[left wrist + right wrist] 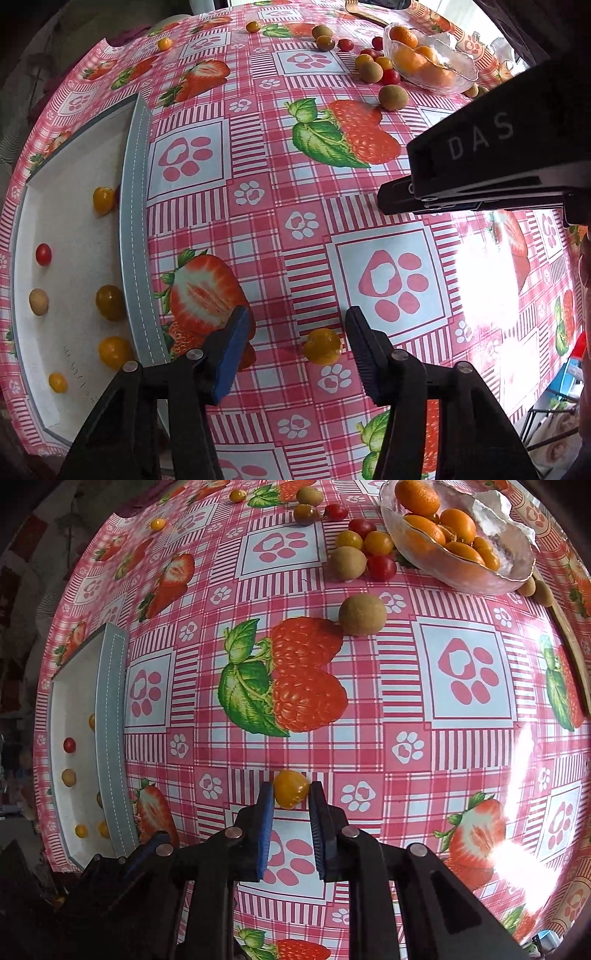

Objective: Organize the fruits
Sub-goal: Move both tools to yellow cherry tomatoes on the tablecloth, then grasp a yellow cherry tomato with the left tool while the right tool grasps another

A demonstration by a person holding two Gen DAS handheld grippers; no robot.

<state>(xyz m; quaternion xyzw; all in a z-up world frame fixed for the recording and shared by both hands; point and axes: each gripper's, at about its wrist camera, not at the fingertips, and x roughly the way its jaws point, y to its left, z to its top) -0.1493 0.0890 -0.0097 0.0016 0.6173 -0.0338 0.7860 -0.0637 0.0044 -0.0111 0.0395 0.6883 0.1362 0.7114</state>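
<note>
My right gripper (pixel 291 794) is shut on a yellow cherry tomato (pixel 290 788), held between its fingertips above the tablecloth. My left gripper (pixel 295 332) is open, with a yellow cherry tomato (pixel 322 346) lying on the cloth between its fingertips, nearer the right one. A white tray (pixel 135 221) at the left holds several small fruits; it also shows in the right wrist view (pixel 109 720). A glass bowl (pixel 517 554) of orange kumquats stands at the far right, also in the left wrist view (pixel 458 55).
Loose cherry tomatoes and brown longans (pixel 362 614) lie scattered on the pink strawberry tablecloth near the bowl and at the far edge. The right gripper's black body (pixel 498 155) crosses the left wrist view at the right. A wooden utensil (pixel 572 646) lies at the right edge.
</note>
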